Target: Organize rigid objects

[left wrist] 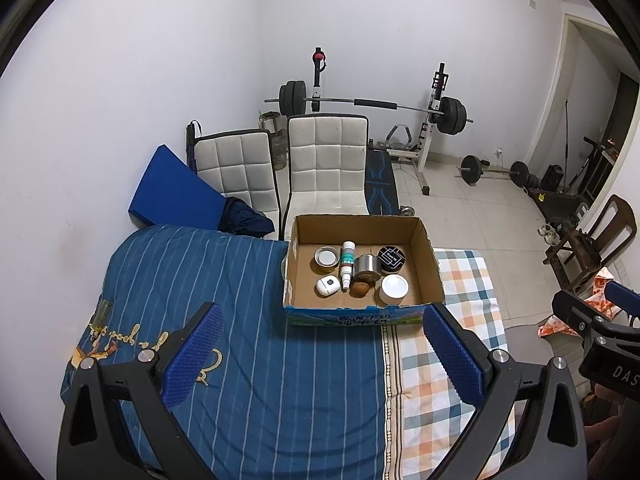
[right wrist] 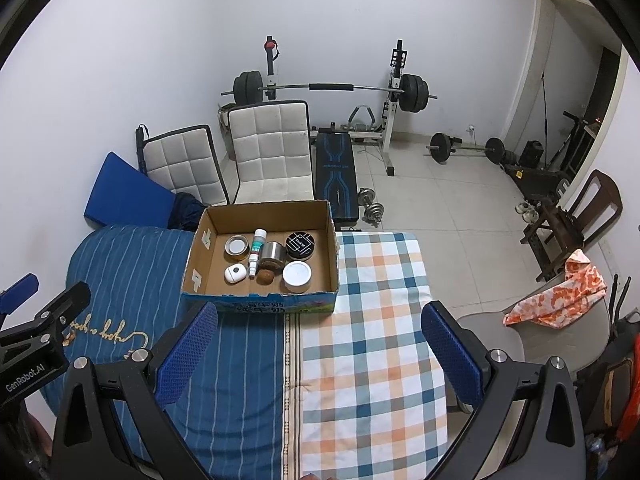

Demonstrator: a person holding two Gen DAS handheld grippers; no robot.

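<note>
Rigid items all sit inside the open brown cardboard box (left wrist: pixel 362 264) on the bed: white round jar (left wrist: pixel 394 289) near right, black round tin (left wrist: pixel 391 258) far right, steel cylinder (left wrist: pixel 367 267) centre, white tube bottle (left wrist: pixel 347 265) lying beside it, white earbud case (left wrist: pixel 328 286) near left. My left hand-held gripper (left wrist: pixel 320 354) and right hand-held gripper (right wrist: pixel 320 354) both hover over the blue striped quilt (left wrist: pixel 224 280), jaws wide apart, empty.
</note>
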